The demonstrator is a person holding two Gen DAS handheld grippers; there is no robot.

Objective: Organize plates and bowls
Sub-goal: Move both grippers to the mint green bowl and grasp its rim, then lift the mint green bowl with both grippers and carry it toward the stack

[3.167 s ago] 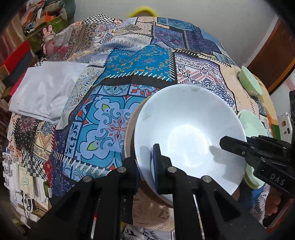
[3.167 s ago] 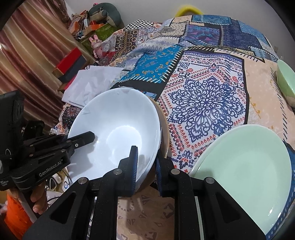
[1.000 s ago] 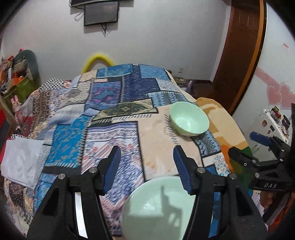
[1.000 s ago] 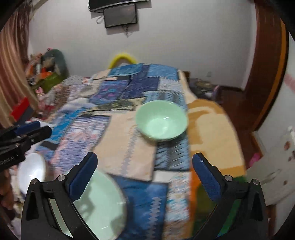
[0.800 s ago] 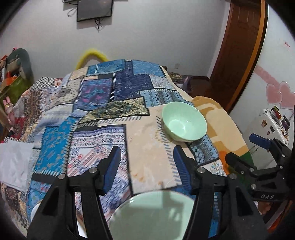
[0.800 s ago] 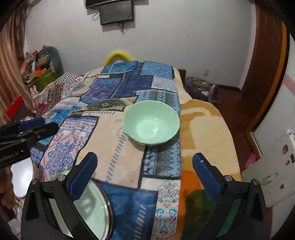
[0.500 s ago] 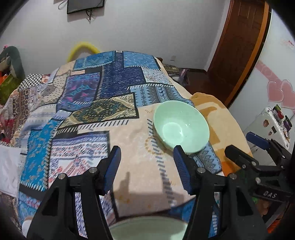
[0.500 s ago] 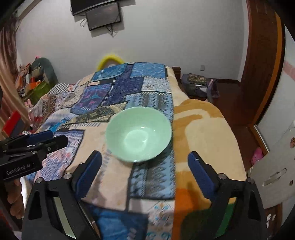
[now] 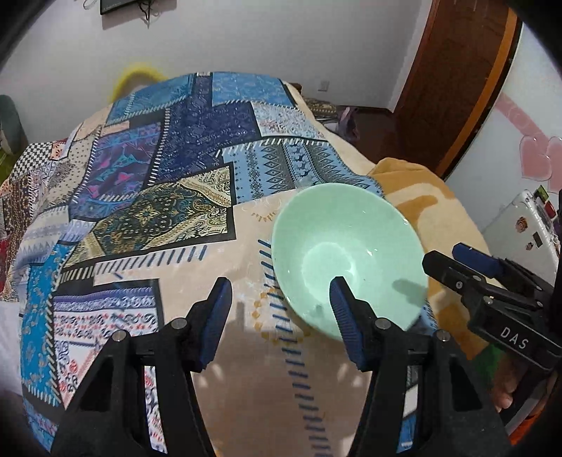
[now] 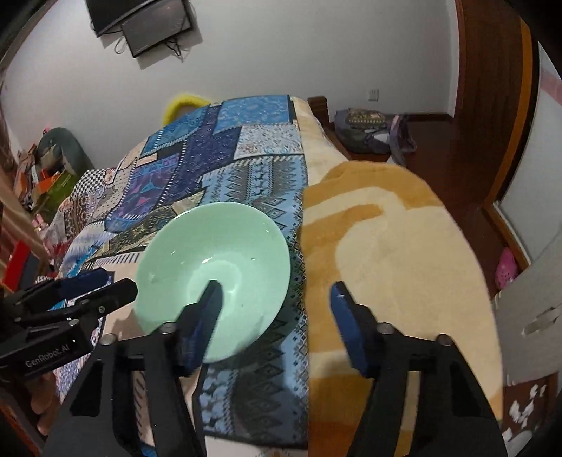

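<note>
Bed (image 9: 316, 404) covered by a patchwork blanket of blue, navy and cream patterned panels (image 9: 196, 147), seen from both wrist cameras; along its right-hand side in the right wrist view lies a plush cream-and-ochre blanket (image 10: 393, 253). White wall behind, with a dark wall-mounted screen (image 10: 154, 26) near the top; brown wooden door (image 9: 453, 81) on the right.

Pale green glazed ceramic bowl (image 9: 346, 258) standing upright on the patchwork blanket, near the seam where it meets the plush blanket. The bowl is empty, with a glossy inner base.

Left tool (image 9: 279, 302), black frame with blue ribbed pads: jaws parted about half-way and gripping nothing. Its right finger (image 9: 346, 323) overlaps the near rim of the bowl in the left wrist view, the left finger lies over bare blanket; whether the pad touches the bowl cannot be told.

Right tool (image 10: 275, 307), same build: its jaws have just been closing and stand apart. Its left finger (image 10: 205, 316) overlaps the bowl's interior and near rim in the right wrist view, its right finger is over the plush blanket. The near right part of the bowl lies between the two fingers, but the pads do not press on it.

Each tool appears at the edge of the other's view, flanking the bowl on either side.
</note>
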